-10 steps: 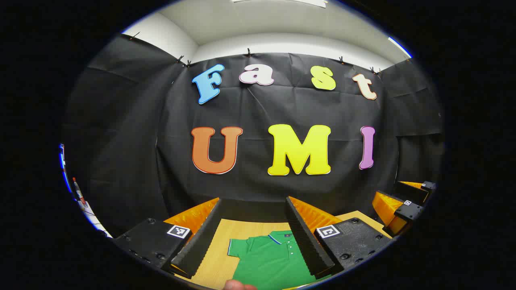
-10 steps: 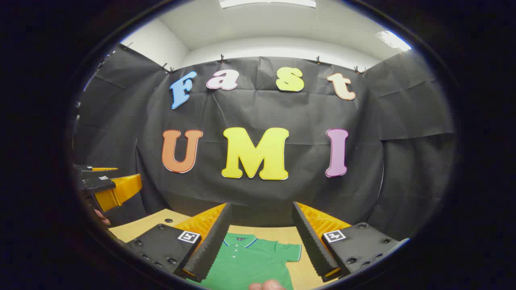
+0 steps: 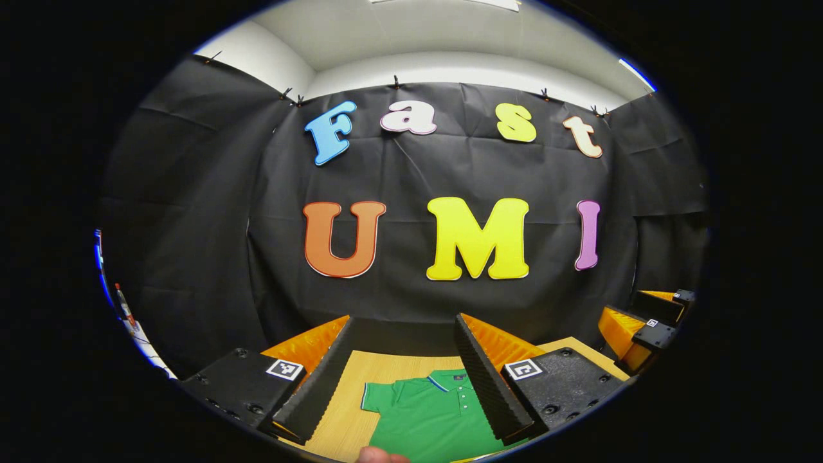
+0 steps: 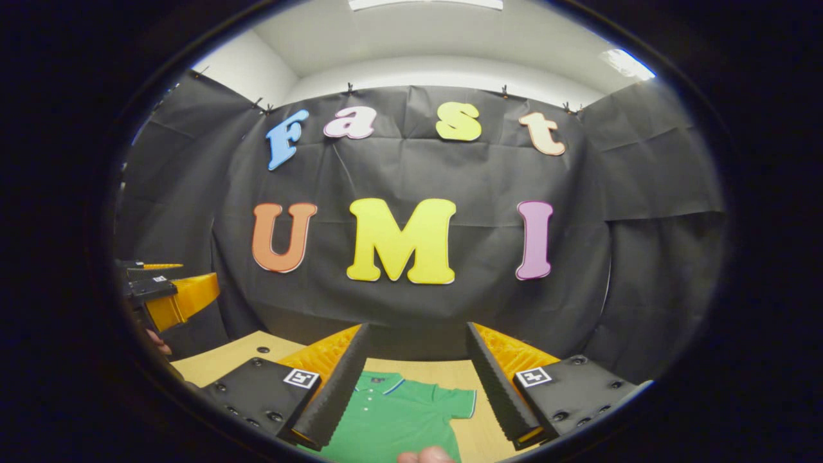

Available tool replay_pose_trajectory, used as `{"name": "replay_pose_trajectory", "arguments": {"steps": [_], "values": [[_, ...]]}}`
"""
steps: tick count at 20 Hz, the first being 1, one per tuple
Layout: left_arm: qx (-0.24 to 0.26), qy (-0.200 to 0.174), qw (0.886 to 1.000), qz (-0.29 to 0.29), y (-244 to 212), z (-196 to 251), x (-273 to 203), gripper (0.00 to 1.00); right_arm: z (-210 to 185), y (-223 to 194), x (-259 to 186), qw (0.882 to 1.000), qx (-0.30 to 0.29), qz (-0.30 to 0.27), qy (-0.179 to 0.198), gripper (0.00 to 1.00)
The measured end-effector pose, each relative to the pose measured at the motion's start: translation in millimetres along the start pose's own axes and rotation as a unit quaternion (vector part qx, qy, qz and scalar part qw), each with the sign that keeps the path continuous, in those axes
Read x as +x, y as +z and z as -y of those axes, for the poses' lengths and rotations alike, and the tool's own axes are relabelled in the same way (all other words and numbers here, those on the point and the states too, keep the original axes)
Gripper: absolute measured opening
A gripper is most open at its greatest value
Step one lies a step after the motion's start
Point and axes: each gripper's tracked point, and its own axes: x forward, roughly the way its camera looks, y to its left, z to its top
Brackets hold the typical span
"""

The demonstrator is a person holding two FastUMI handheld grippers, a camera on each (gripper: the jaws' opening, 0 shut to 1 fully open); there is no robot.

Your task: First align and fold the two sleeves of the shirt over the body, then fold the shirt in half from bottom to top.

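Observation:
A green polo shirt (image 3: 427, 418) lies flat on the wooden table (image 3: 347, 411), collar toward the black wall. In the left gripper view its left short sleeve (image 3: 379, 399) spreads out between the fingers of my left gripper (image 3: 404, 373), which is open and held above the table. In the right gripper view the shirt (image 4: 392, 418) shows its other sleeve (image 4: 460, 404) between the fingers of my right gripper (image 4: 418, 376), also open and held above the cloth. Neither gripper touches the shirt. Each view shows the other gripper off to the side.
The black cloth wall stands close behind the table's far edge. The right gripper (image 3: 643, 325) shows at the right edge of the left gripper view; the left gripper (image 4: 170, 292) with a hand (image 4: 157, 344) shows at the left of the right gripper view. A fingertip (image 4: 424, 455) shows at the bottom.
Both grippers have tilted or risen very slightly, so the shirt sits a little lower in each view. The shirt has not moved and both grippers stay open.

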Motion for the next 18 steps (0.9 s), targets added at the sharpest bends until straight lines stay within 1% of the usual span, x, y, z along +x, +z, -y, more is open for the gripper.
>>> {"name": "replay_pose_trajectory", "arguments": {"steps": [1,2,3,5,8,10,11,12,14,15,16,17,18], "values": [[0.001,-0.001,1.000,0.000,0,1,1,0.98,1,0,1,1.000,0.002,0.000,0.000,0.89],[0.001,-0.002,1.000,0.002,1,2,2,1.00,0,2,2,1.000,0.004,0.001,0.001,0.89],[0.002,-0.002,1.000,0.002,0,3,3,0.98,0,3,4,1.000,0.003,0.002,0.001,0.89],[-0.001,-0.007,1.000,-0.002,-3,5,3,0.98,1,5,6,1.000,0.002,0.005,-0.001,0.89],[-0.011,-0.013,1.000,-0.011,-11,6,5,0.98,3,-5,8,1.000,0.000,-0.009,-0.001,0.88],[-0.007,-0.015,1.000,-0.019,-17,6,9,0.98,7,-8,12,1.000,0.000,-0.015,-0.002,1.00],[-0.005,-0.015,1.000,-0.023,-20,6,11,0.98,10,-10,13,1.000,0.000,-0.017,-0.003,1.00],[-0.004,-0.016,0.999,-0.027,-24,6,10,0.98,13,-11,14,1.000,0.000,-0.020,-0.003,0.95],[-0.005,-0.019,0.999,-0.039,-33,7,12,0.98,15,-19,18,0.999,-0.001,-0.034,-0.001,0.95],[-0.004,-0.022,0.999,-0.046,-39,8,12,0.98,17,-24,20,0.999,-0.002,-0.048,0.003,0.89],[-0.003,-0.025,0.998,-0.055,-44,9,12,0.98,18,-33,20,0.998,0.000,-0.064,0.009,0.89],[-0.007,-0.034,0.997,-0.068,-52,14,11,0.98,20,-42,21,0.996,0.002,-0.083,0.013,0.95],[-0.011,-0.041,0.996,-0.077,-58,18,11,0.98,24,-51,23,0.995,0.004,-0.102,0.016,0.95]]}}
